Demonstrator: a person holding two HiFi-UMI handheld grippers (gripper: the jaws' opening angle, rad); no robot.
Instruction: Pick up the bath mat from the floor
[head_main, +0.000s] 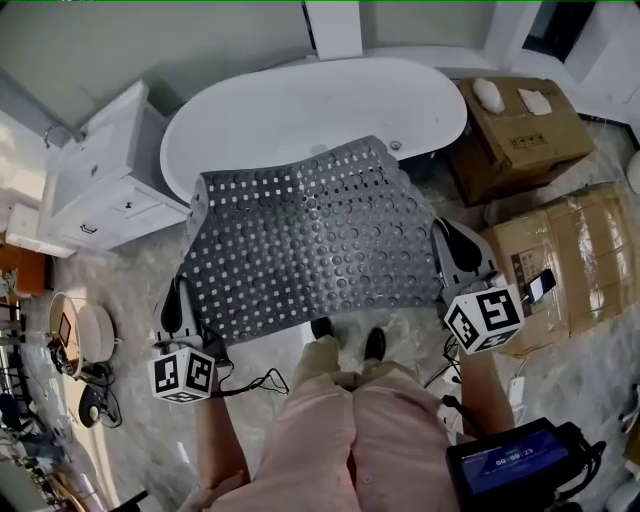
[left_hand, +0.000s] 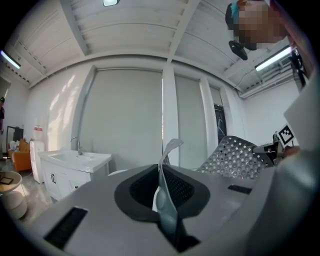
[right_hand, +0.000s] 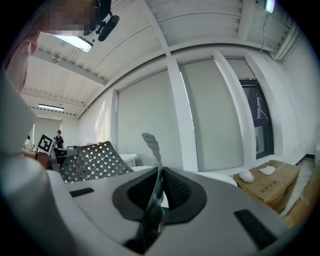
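The grey bath mat (head_main: 310, 240) hangs spread, off the floor, in front of the white bathtub (head_main: 300, 100). The left gripper (head_main: 180, 305) and right gripper (head_main: 452, 252) each pinch a near corner. A vanity (head_main: 100, 180) stands left of the bathtub and cardboard boxes (head_main: 520, 135) right. Only the gripper views show the mat's thin edge clamped and the blinds (left_hand: 125, 120) behind the bathtub.

Pale pink trousers (head_main: 340, 430) and black shoes (head_main: 375, 344); the grey, black-padded left gripper (head_main: 182, 290) and right gripper (head_main: 445, 235) each carry a cube (head_main: 183, 375) of black-and-white square markers, a thin black cable (head_main: 255, 383) trailing from the left one.
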